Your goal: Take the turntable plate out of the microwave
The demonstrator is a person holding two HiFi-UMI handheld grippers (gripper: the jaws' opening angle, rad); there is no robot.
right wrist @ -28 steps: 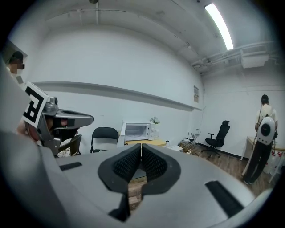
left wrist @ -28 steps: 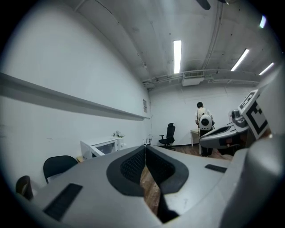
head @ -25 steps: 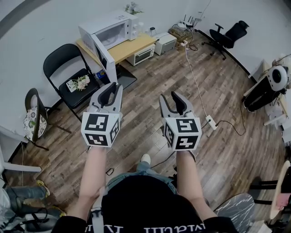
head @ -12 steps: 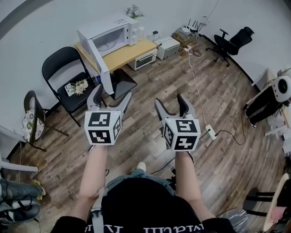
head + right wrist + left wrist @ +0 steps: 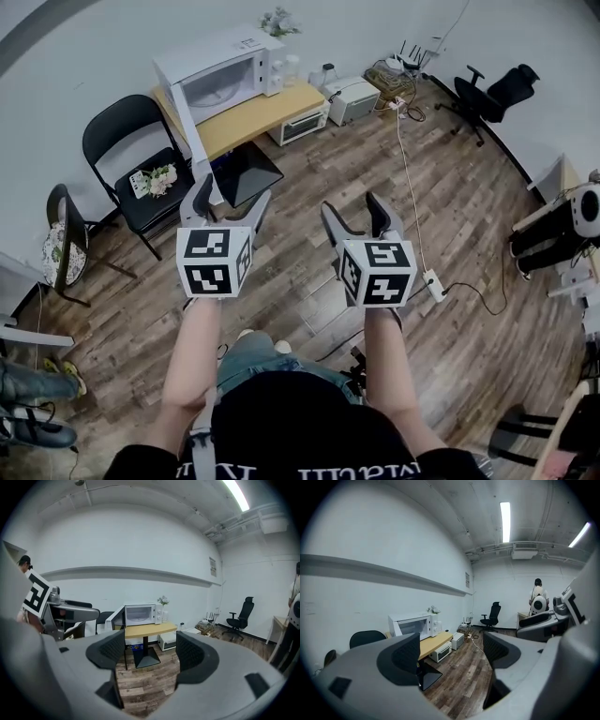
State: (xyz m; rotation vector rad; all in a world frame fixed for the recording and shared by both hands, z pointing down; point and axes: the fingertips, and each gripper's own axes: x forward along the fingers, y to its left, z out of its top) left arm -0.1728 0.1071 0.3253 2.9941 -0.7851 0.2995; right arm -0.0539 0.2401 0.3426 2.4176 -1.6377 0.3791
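The white microwave (image 5: 217, 70) stands on a low wooden table (image 5: 258, 108) against the far wall, and its door (image 5: 190, 120) hangs open to the left. It also shows in the left gripper view (image 5: 415, 625) and the right gripper view (image 5: 139, 614). I cannot make out the turntable plate inside it. My left gripper (image 5: 228, 197) and right gripper (image 5: 353, 214) are held side by side in the air, well short of the table. Both are open with nothing between their jaws, as their own views confirm for the left gripper (image 5: 452, 651) and the right gripper (image 5: 150, 648).
A black folding chair (image 5: 141, 159) with flowers on its seat stands left of the table. A small toaster oven (image 5: 297, 122) sits under it. A cable with a power strip (image 5: 433, 278) runs across the wood floor at right. An office chair (image 5: 497, 94) is at the far right.
Both grippers' jaws have spread from nearly closed to wide open. The microwave and table now sit a little closer and more central in the head view.
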